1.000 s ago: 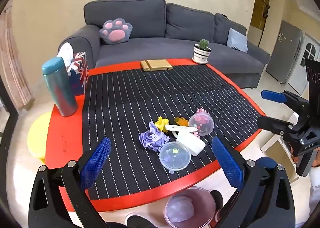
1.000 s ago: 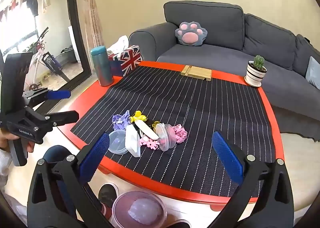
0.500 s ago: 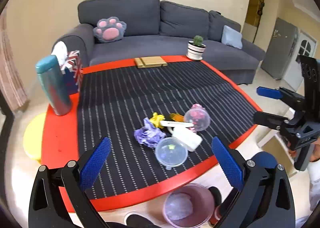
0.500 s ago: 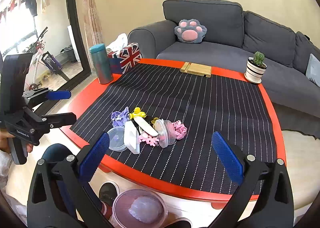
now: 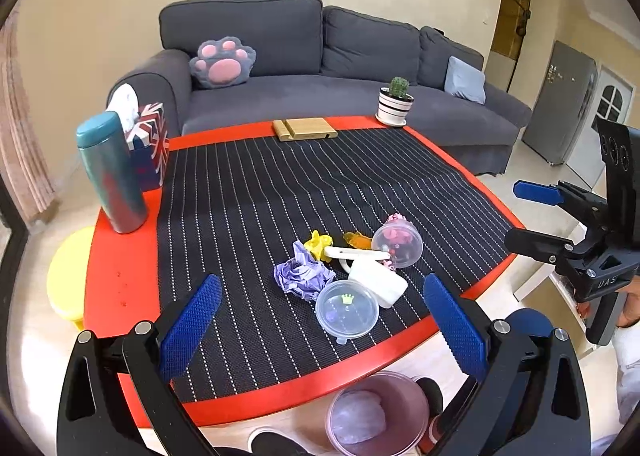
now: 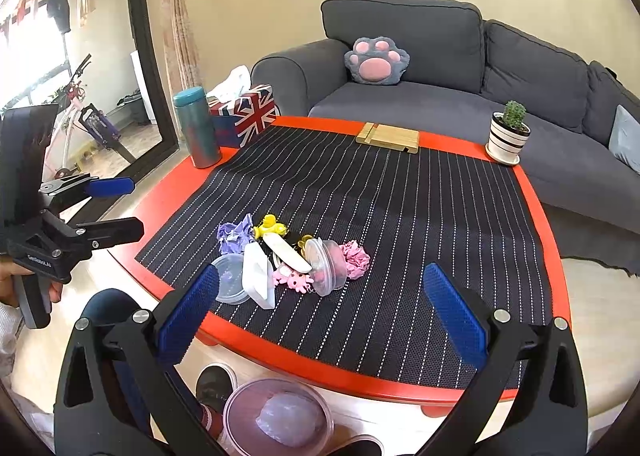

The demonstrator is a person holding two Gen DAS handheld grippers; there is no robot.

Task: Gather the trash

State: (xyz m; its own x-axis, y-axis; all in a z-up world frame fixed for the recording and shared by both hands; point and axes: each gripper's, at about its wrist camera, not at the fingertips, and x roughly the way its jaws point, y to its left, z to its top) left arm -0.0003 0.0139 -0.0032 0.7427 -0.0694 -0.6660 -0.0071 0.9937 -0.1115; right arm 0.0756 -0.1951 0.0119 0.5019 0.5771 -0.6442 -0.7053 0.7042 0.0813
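Note:
A pile of trash lies near the front of the striped mat [image 5: 280,196]: crumpled purple paper [image 5: 302,276] [image 6: 234,234], a clear round lid [image 5: 347,309] [image 6: 230,284], a white box [image 5: 378,282] [image 6: 259,274], a clear cup with pink bits [image 5: 397,246] [image 6: 326,266], yellow scraps [image 5: 318,243] and pink paper [image 6: 355,254]. A pink bin [image 5: 378,414] [image 6: 278,418] stands on the floor below the table edge. My left gripper [image 5: 320,330] is open and empty, held short of the pile. My right gripper [image 6: 320,316] is open and empty, also short of the pile.
On the red table [image 5: 120,276] stand a teal flask [image 5: 112,176], a Union Jack tissue box [image 5: 150,144], a wooden stand [image 5: 304,129] and a potted cactus [image 5: 396,102]. A grey sofa [image 5: 320,96] lies behind. A yellow stool [image 5: 68,276] sits at the left.
Both grippers have shifted slightly relative to the table, so the pile sits a little nearer in view. Both stay open and empty. The trash has not moved.

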